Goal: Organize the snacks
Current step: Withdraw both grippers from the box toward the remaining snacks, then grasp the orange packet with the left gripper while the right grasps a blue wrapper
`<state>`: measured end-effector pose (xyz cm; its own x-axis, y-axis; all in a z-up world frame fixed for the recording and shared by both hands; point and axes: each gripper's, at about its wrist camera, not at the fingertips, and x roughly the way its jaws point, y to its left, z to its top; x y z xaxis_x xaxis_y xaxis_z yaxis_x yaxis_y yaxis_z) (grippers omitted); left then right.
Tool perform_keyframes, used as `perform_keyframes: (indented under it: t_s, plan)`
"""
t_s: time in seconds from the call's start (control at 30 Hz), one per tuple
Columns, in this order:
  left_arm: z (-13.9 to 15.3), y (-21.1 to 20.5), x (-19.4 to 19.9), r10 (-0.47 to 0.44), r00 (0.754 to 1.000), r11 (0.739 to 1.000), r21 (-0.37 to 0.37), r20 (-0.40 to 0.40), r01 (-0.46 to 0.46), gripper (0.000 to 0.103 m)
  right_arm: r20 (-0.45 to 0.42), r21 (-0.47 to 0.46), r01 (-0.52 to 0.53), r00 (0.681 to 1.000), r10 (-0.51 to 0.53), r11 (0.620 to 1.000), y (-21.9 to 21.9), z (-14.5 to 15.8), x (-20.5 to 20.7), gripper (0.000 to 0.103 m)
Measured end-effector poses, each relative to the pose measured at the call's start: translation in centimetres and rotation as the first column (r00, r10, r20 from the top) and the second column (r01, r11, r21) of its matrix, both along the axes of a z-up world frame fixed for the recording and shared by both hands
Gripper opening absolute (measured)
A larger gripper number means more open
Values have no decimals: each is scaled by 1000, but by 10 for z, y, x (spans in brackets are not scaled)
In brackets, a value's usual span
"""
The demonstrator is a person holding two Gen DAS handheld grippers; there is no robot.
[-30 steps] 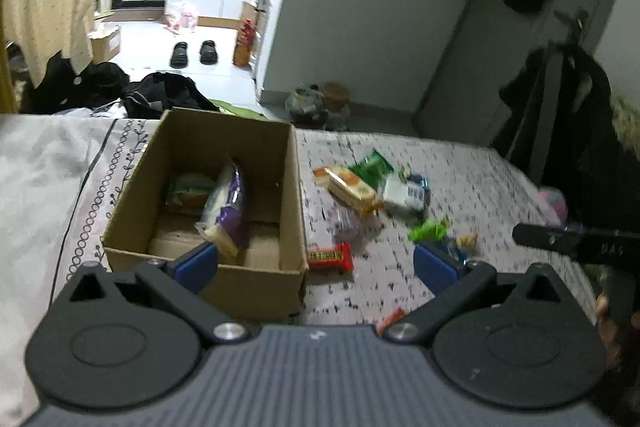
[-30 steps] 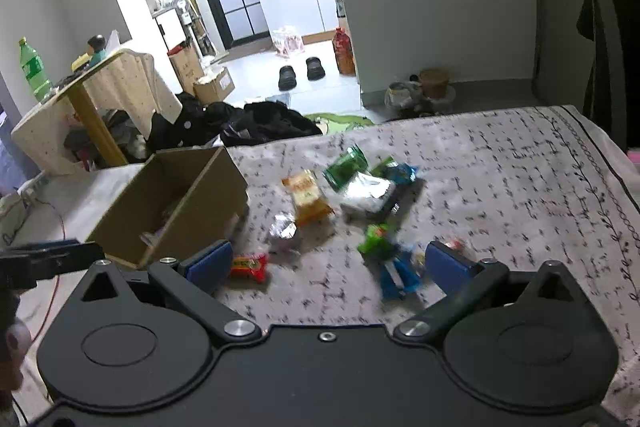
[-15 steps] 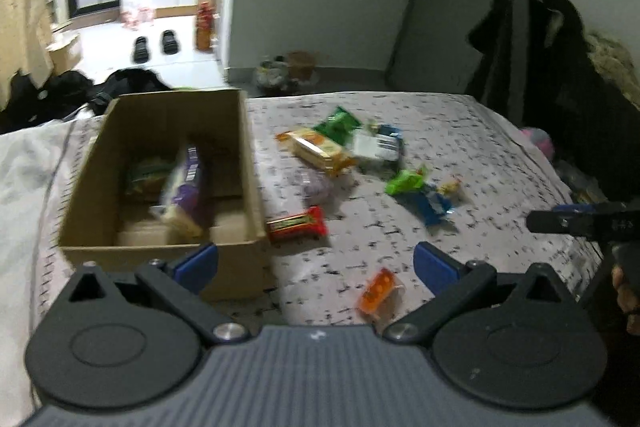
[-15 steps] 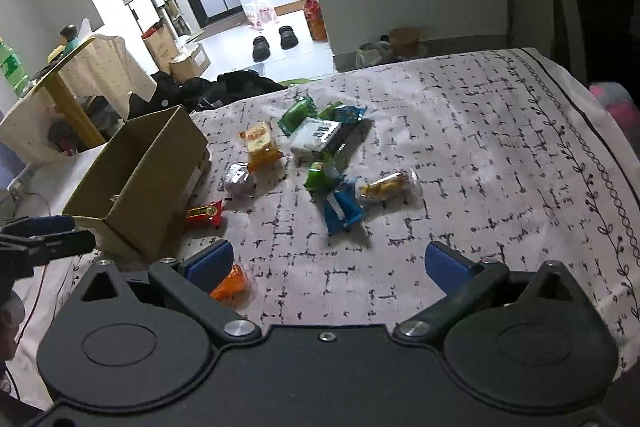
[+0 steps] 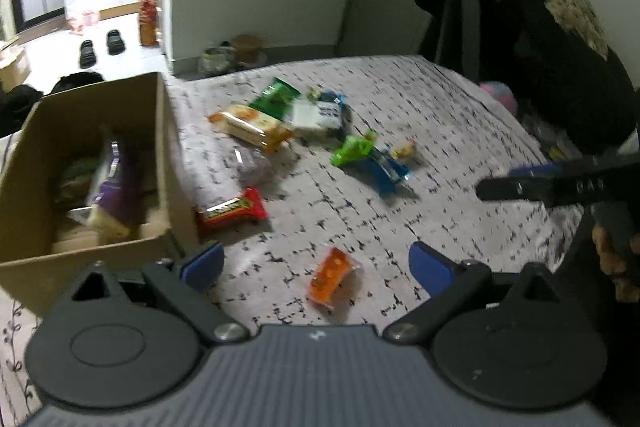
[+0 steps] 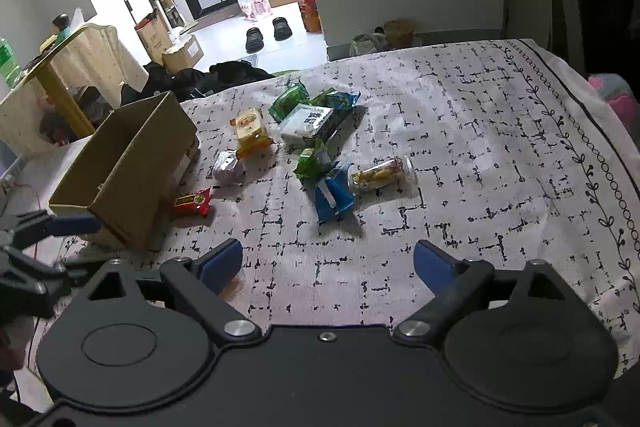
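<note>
Reaching for the nearest loose snack looks to us like the step in hand: the left gripper [image 5: 316, 263] hangs over the patterned bedspread [image 6: 500, 155] with its blue-padded jaws spread wide and nothing between them, and the orange packet [image 5: 331, 277] lies almost midway between the pads. To do this well, we should come down with one pad on each long side of the packet, press lightly into the soft cloth so the lower edges get under the wrapper, and close gently, since the film will likely slip or crumple. Then we carry it toward ten o'clock and let go over the cardboard box [image 5: 168, 163], clear of its near wall. The right gripper [image 6: 328, 265] is likewise wide open and holding nothing.

The left view looks down into the box, where a purple packet [image 5: 114, 195] leans on other snacks; the right view sees only the box's outside. The red bar [image 5: 232, 213] lies touching the box corner in both. The right view shows the clear-wrapped yellow snack [image 6: 382, 171] at twelve o'clock beside the blue packet [image 6: 332, 193] sharply, whereas the left view blurs it. The orange packet is almost wholly hidden in the right view.
</note>
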<state>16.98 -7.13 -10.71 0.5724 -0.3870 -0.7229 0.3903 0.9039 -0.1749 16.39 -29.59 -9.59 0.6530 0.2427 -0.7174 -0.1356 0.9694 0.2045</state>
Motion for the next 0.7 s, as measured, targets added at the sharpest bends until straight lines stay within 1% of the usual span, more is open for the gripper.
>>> perform_keyframes:
  t_s: [0.1,0.17,0.23,0.27,0.33,0.4,0.43,0.53,0.6,0.7]
  plan:
    - [-9,-6,5,-35,999,999,-10,-27,35,92,10,4,5,1000,-5,1000,0,-2,2,89]
    - [-17,-11,10,-52,998,999,0,-39,52,89,12,5,0,1000,0,1000,0,-3,3,89]
    - [-24,-16,14,-66,997,998,22,-38,67,85,9,-5,-4,1000,4,1000,2,-5,5,84]
    - [-28,-18,16,-70,997,997,36,-39,72,83,2,-5,-7,1000,7,1000,4,-6,7,83]
    - [-37,-21,20,-78,996,996,49,-48,80,72,-14,1,-8,1000,8,1000,5,-9,11,78]
    - [-45,-26,23,-85,996,992,88,-42,88,67,-23,5,-4,1000,4,1000,7,-12,14,77]
    - [-49,-28,23,-92,995,991,91,-45,95,63,-25,7,-3,1000,3,1000,8,-13,15,77]
    - [-59,-30,27,-97,993,992,74,-59,102,58,-37,15,-1,999,2,1000,10,-17,19,77]
    - [-65,-32,29,-99,993,991,83,-65,105,56,-45,22,-2,999,3,1000,12,-21,20,77]
    - [-76,-37,34,-96,992,990,97,-82,104,47,-54,18,-1,999,2,1000,16,-25,22,77]
